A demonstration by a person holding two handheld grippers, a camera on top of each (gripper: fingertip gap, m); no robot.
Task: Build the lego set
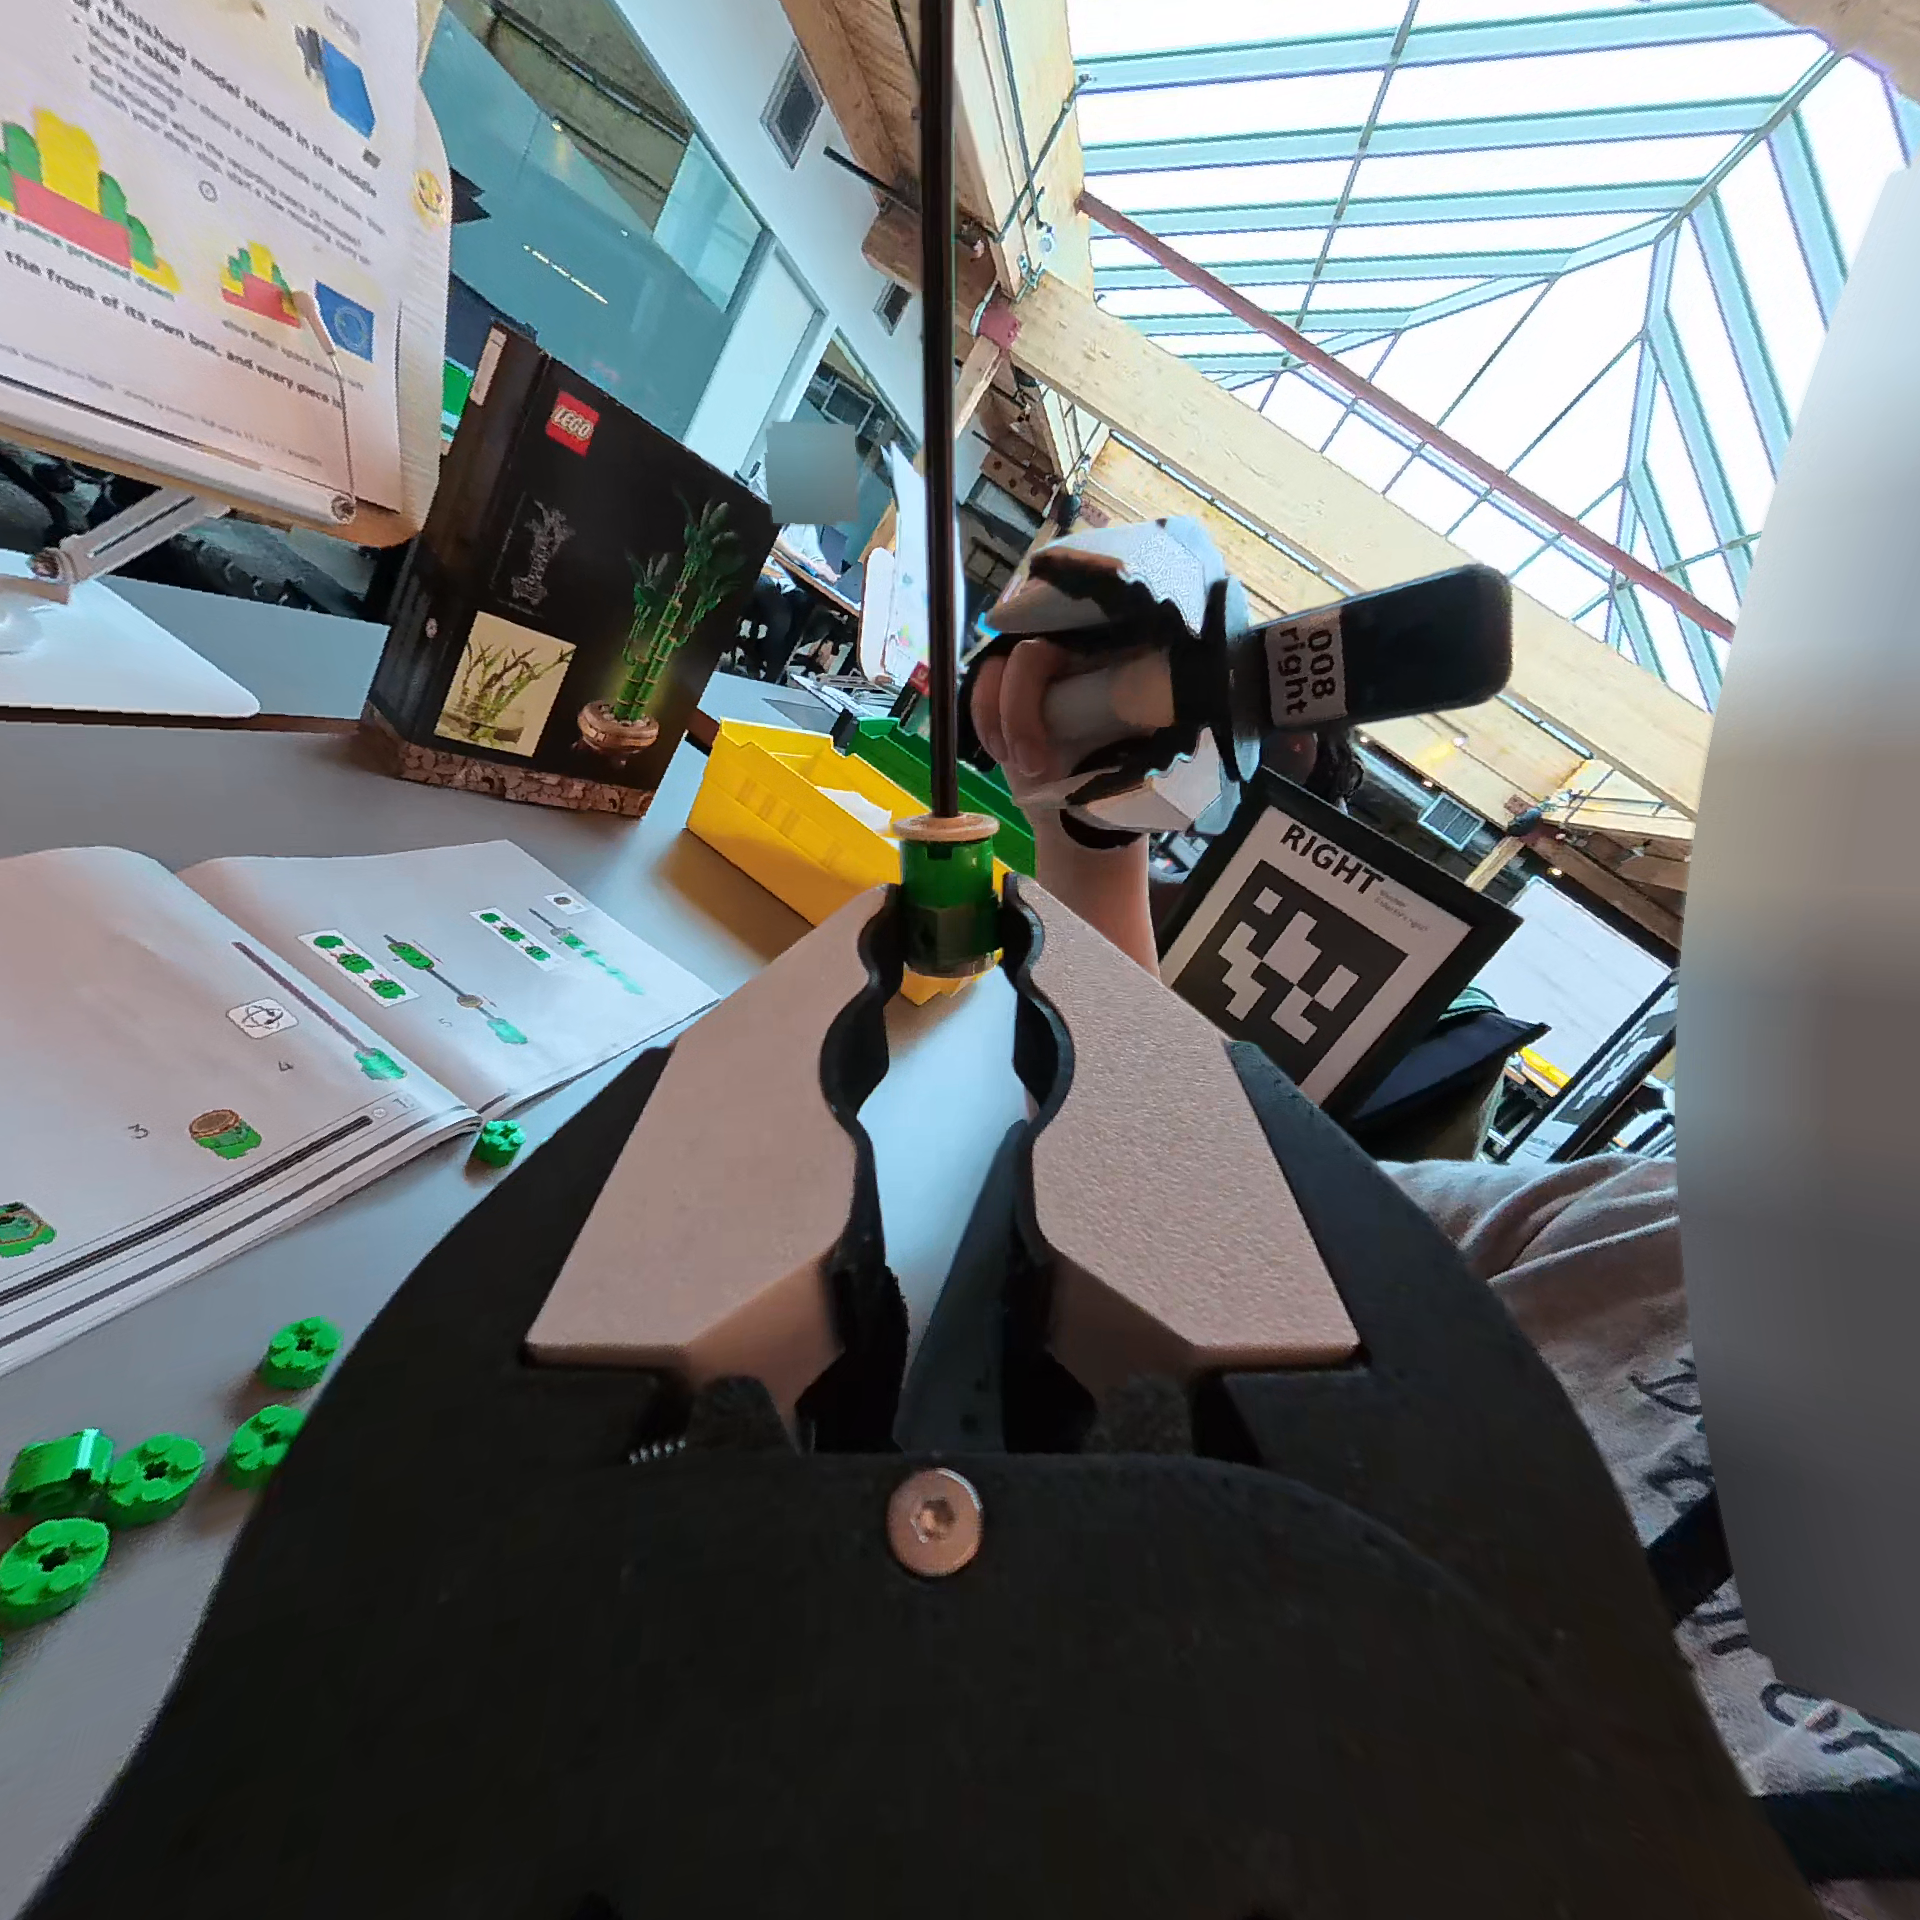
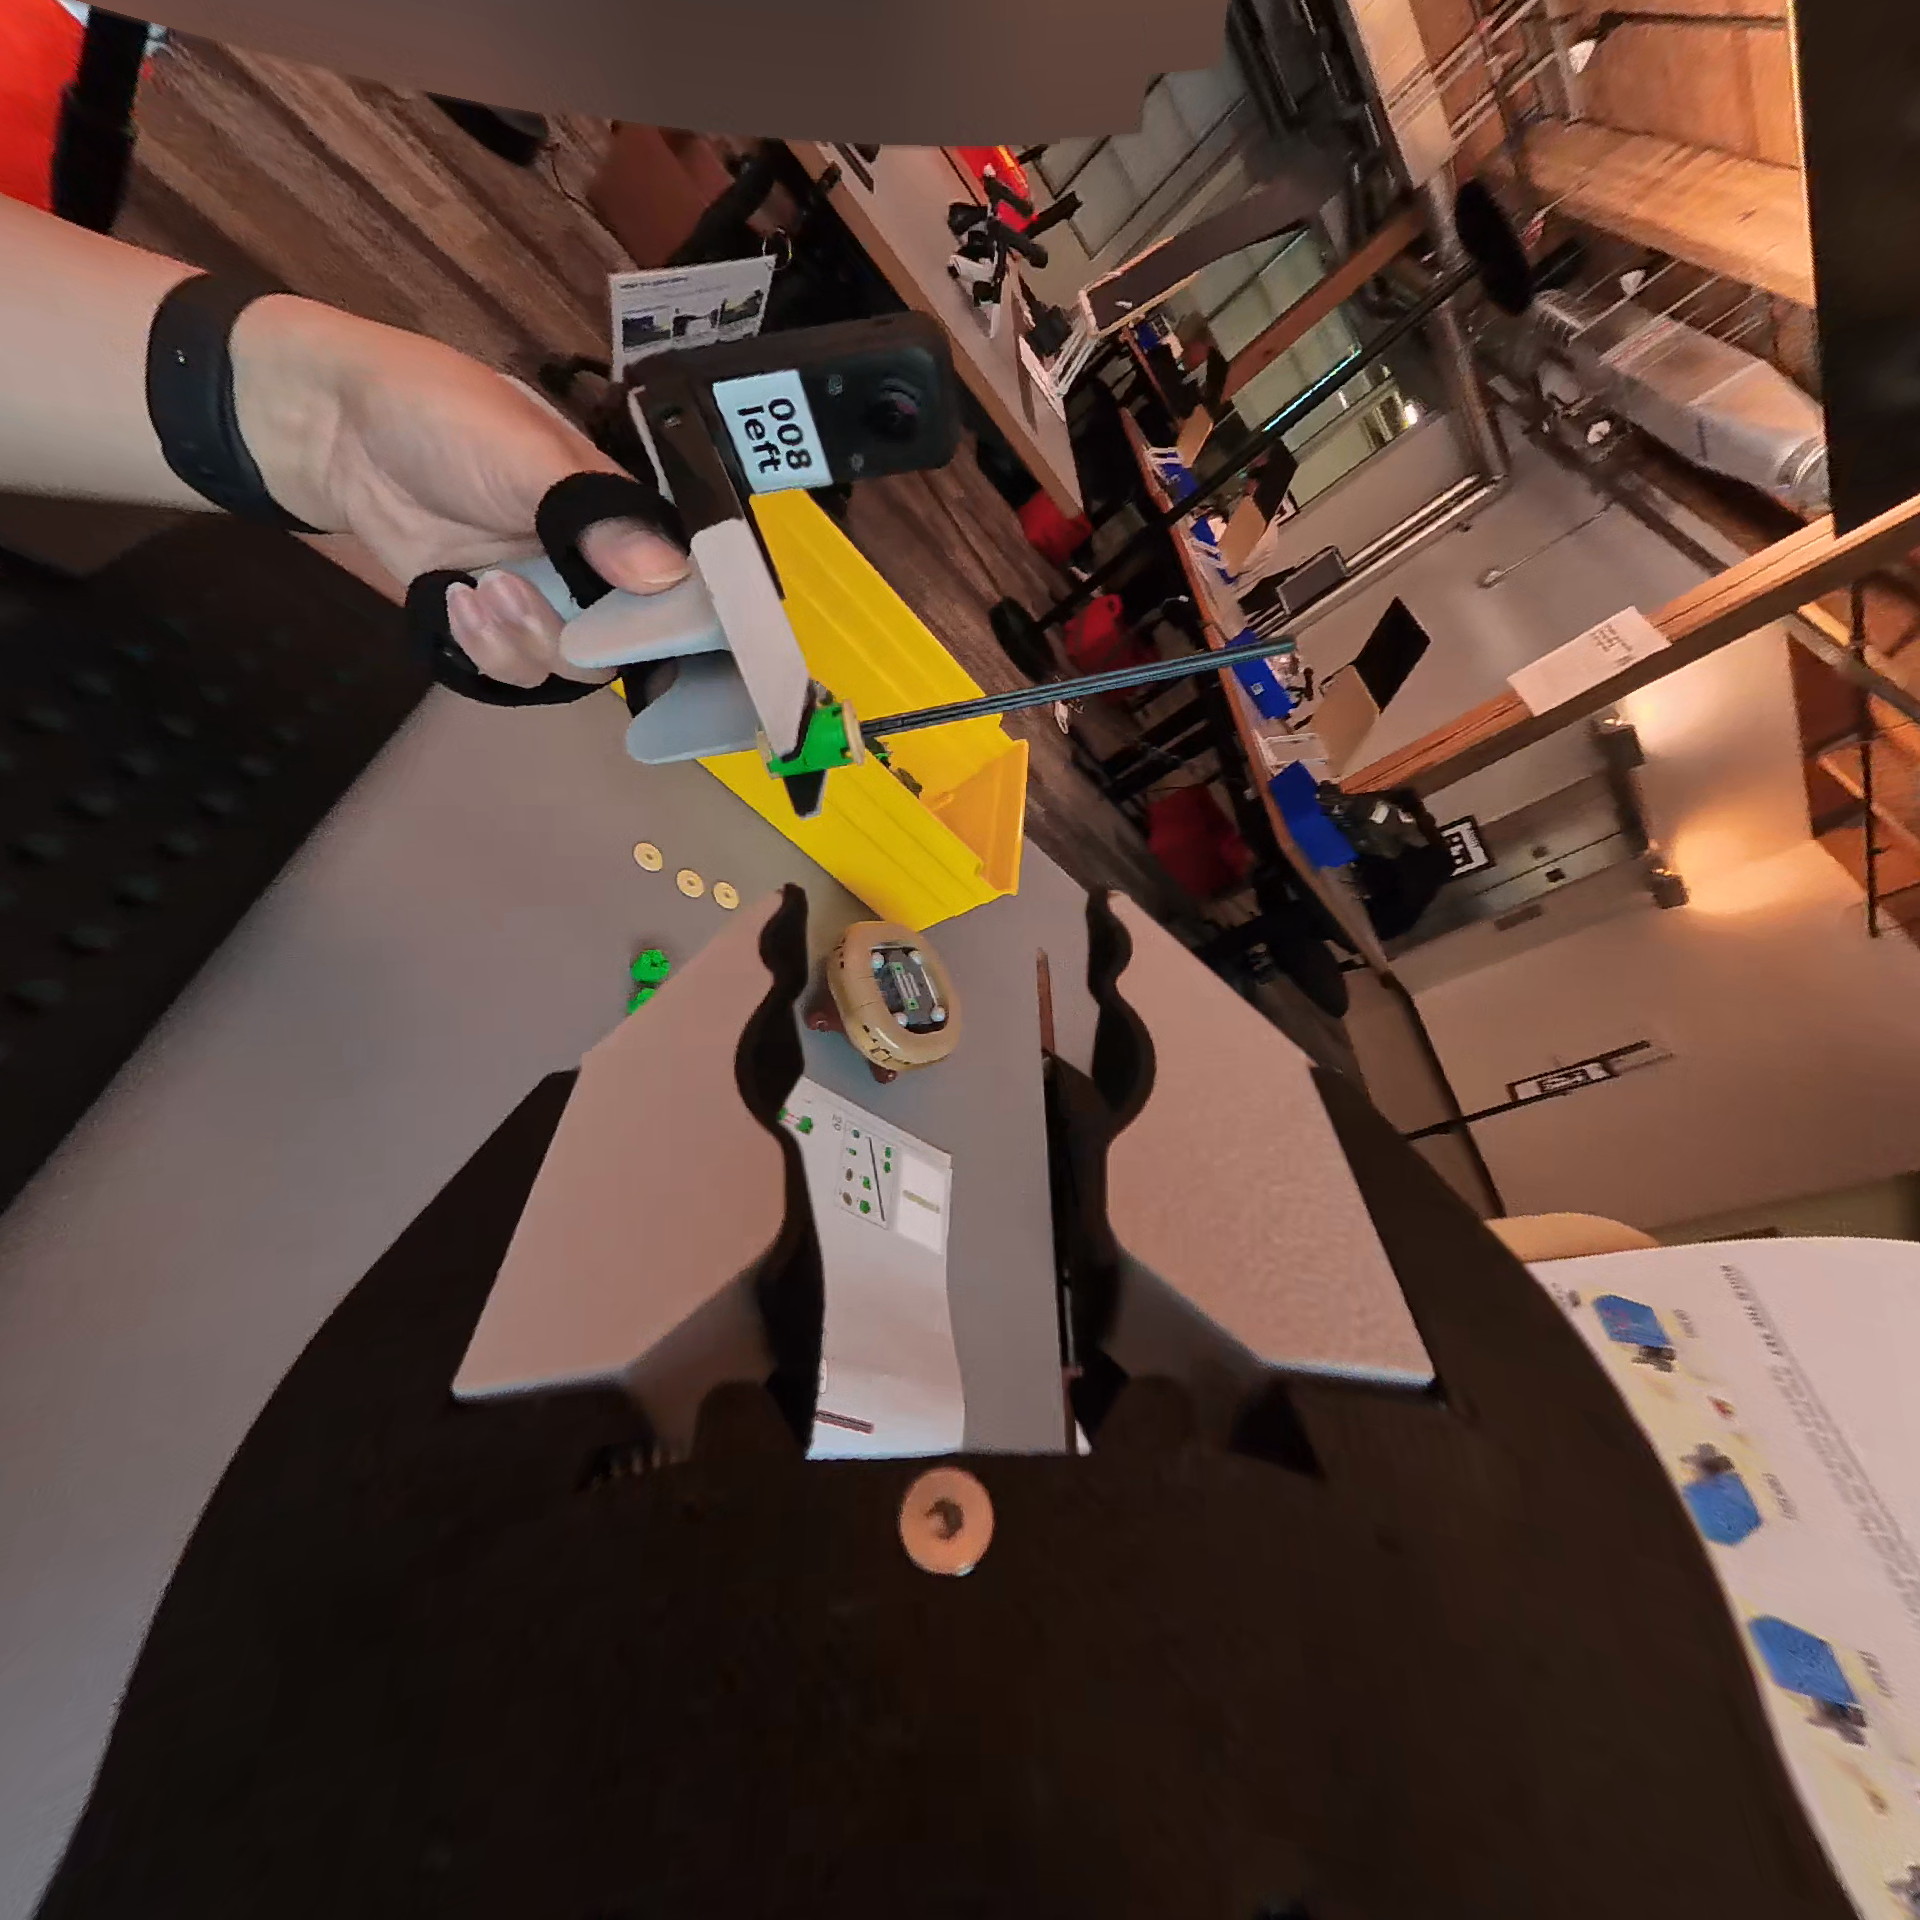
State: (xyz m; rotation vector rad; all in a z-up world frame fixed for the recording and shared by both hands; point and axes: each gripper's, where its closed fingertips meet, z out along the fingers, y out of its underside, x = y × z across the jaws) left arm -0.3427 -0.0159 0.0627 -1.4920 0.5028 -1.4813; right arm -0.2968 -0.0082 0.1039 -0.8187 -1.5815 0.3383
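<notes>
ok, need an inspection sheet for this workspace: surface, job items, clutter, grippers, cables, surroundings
Surface: grey table, mostly clear.
Job's things: green stack on black rod; loose green pieces; open manual; tan base; three tan discs.
Clutter: set box; yellow bin.
Grippers: left hand-held gripper shut on green stack; right hand-held gripper open, empty.
Cables: nothing seen.
Surroundings: glass roof, other desks.

The left wrist view sits low, close behind its fingers, tilted up toward the skylight (image 1: 1455, 260). The right wrist view looks steeply down, perhaps rolled sideways, at the grey table (image 2: 416, 1039). Both share the yellow bin (image 1: 790, 821) (image 2: 894, 665).
</notes>
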